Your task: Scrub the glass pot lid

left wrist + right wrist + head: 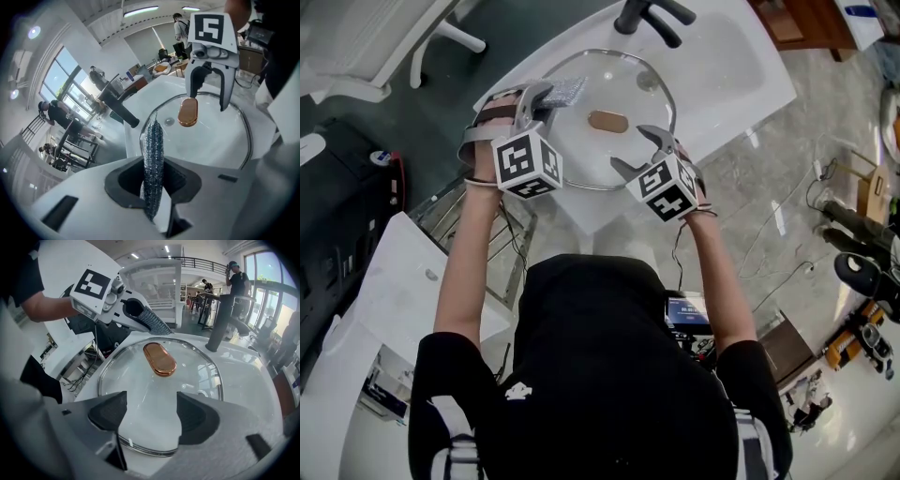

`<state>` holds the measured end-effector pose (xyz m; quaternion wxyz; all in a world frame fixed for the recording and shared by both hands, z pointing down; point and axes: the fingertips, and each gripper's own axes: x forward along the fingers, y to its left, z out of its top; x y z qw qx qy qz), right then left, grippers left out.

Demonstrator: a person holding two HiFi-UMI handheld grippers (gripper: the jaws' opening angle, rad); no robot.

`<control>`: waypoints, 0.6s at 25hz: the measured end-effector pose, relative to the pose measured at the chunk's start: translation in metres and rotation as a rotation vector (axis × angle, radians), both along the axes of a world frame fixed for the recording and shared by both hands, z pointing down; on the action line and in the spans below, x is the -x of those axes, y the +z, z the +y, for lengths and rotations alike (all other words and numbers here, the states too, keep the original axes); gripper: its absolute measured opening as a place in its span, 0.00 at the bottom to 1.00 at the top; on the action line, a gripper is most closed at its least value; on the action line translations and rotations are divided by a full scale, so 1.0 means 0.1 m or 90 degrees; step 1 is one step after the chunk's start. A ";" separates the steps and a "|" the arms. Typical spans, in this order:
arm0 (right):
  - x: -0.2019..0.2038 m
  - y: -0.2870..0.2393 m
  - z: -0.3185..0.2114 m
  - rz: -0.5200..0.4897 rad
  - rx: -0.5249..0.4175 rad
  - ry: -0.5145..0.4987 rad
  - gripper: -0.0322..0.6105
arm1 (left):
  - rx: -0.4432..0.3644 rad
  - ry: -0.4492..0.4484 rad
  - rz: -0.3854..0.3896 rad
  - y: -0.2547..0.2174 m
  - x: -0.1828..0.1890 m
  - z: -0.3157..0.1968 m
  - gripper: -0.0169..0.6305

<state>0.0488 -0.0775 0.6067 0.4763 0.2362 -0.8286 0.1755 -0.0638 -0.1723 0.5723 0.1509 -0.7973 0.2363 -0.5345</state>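
The glass pot lid [609,89] lies in the white sink [741,66], its copper-coloured knob [607,121] facing up. My left gripper [546,105] is at the lid's left rim, shut on a silvery mesh scrubber [567,91] that sticks out over the glass. In the left gripper view the scrubber [153,150] stands edge-on between the pads, just short of the knob [188,111]. My right gripper [636,152] is open above the lid's near right rim. In the right gripper view, the lid [154,385] shows through the empty gap of that gripper [152,416].
A black faucet [652,17] rises at the sink's far edge, beyond the lid. A wire rack [459,202] stands to the left of the sink, beside a white surface [384,281]. Several people [58,115] stand far off in the room.
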 end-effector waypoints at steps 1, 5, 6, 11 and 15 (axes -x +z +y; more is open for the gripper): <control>0.00 0.00 0.00 0.000 0.000 0.000 0.55 | -0.007 0.010 -0.012 0.02 -0.01 -0.01 0.13; 0.00 0.00 0.01 0.000 0.001 0.000 0.55 | -0.025 0.044 -0.053 0.11 -0.03 0.01 0.13; 0.00 0.00 0.01 0.000 0.001 -0.001 0.55 | -0.025 0.050 -0.060 0.14 -0.03 0.01 0.13; -0.01 0.00 0.00 0.001 0.002 -0.004 0.55 | -0.034 0.056 -0.067 0.21 -0.05 0.03 0.13; -0.01 0.00 0.00 0.003 0.002 -0.004 0.55 | -0.044 0.066 -0.077 0.22 -0.06 0.04 0.13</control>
